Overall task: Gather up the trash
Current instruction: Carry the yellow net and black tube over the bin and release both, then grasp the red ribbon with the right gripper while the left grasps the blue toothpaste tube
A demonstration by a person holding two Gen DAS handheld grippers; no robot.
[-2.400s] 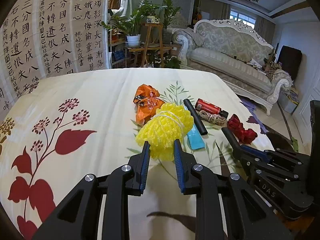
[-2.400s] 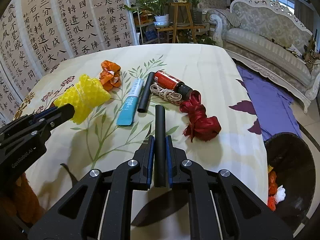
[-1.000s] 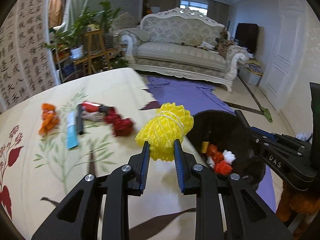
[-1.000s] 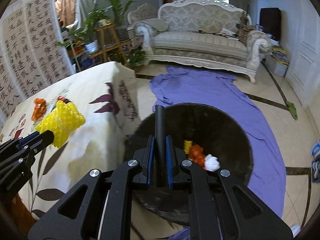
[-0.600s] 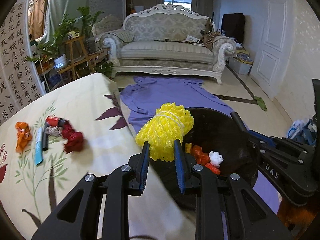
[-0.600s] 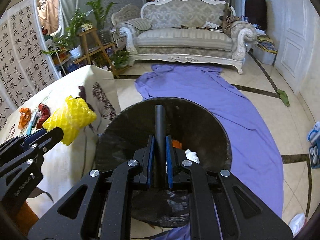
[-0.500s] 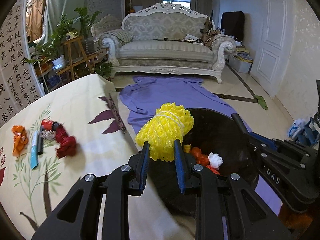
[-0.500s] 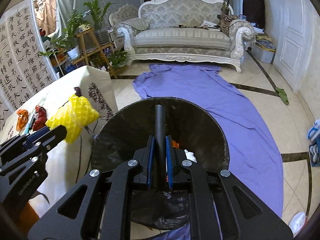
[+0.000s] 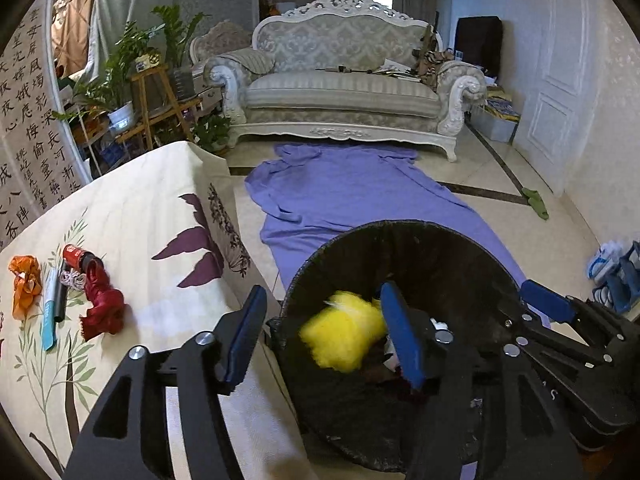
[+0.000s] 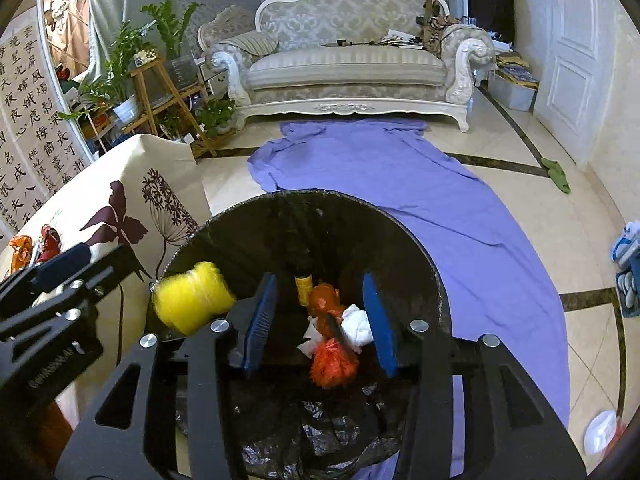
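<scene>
Yellow mesh ball [image 9: 346, 334], blurred, loose inside the mouth of the black bin [image 9: 420, 236], near its left rim, gripped by nothing. Deeper in the bin, an orange wad [image 10: 334, 364], white paper [image 10: 358, 324] and a yellow-capped bottle [image 10: 303, 286]. Left gripper [image 9: 324, 330] spread wide and empty over the bin's left edge; right gripper [image 10: 316, 314] likewise parted and empty, above the bin's middle. Left of the bin, the flowered tablecloth [image 9: 132, 216] with a red ribbon [image 9: 102, 308], orange wrapper [image 9: 25, 284], red can [image 9: 76, 255] and blue tube [image 9: 50, 312]. Beyond the bin, purple cloth [image 9: 352, 196] on the floor, then the sofa [image 9: 344, 92].
</scene>
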